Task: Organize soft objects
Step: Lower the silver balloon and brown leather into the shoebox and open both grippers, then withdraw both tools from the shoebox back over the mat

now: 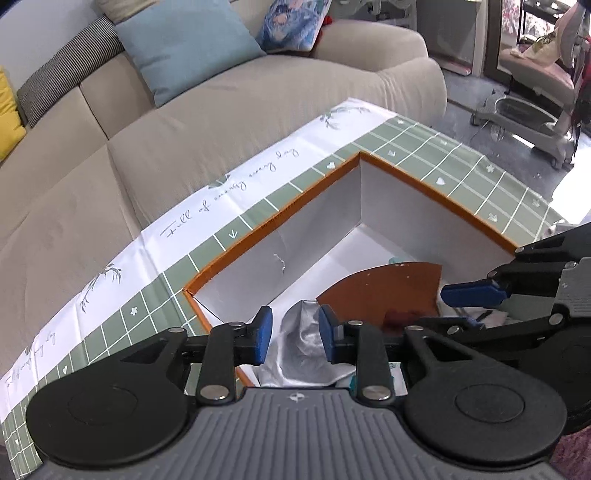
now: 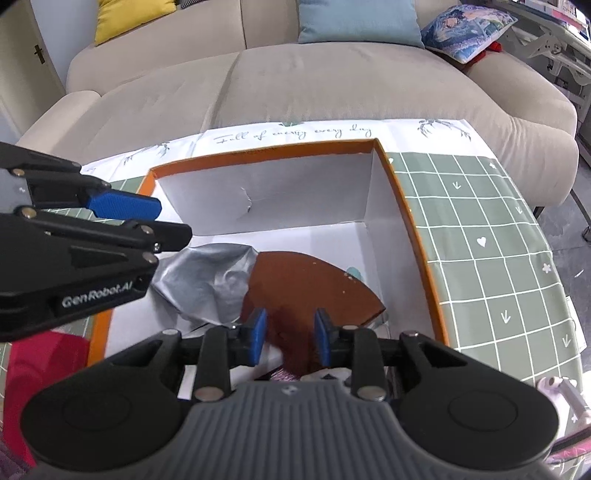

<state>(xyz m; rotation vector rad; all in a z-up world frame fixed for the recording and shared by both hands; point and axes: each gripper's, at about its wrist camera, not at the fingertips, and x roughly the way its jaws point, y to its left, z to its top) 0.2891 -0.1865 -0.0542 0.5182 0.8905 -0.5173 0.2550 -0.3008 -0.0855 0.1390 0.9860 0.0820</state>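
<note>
An orange-rimmed white box (image 1: pixel 436 188) (image 2: pixel 258 153) stands on a table covered by a green grid cloth. Inside lie a crumpled silver-grey fabric (image 1: pixel 299 314) (image 2: pixel 207 280) and a brown fan-shaped piece (image 1: pixel 384 291) (image 2: pixel 306 280) that partly overlaps it. My left gripper (image 1: pixel 295 334) (image 2: pixel 147 221) hangs open over the silver fabric, its blue pads apart and not pressing on it. My right gripper (image 2: pixel 290 334) (image 1: pixel 465 310) is open just above the near end of the brown piece, with nothing clamped. Both point down into the box, side by side.
A beige sofa (image 2: pixel 332 85) sits right behind the table with light blue (image 1: pixel 184 48), yellow (image 2: pixel 129 18), striped (image 1: pixel 62 74) and printed (image 2: pixel 465 29) cushions. A red item (image 2: pixel 37 354) lies left of the box, a white object (image 2: pixel 557 391) at the table's near right.
</note>
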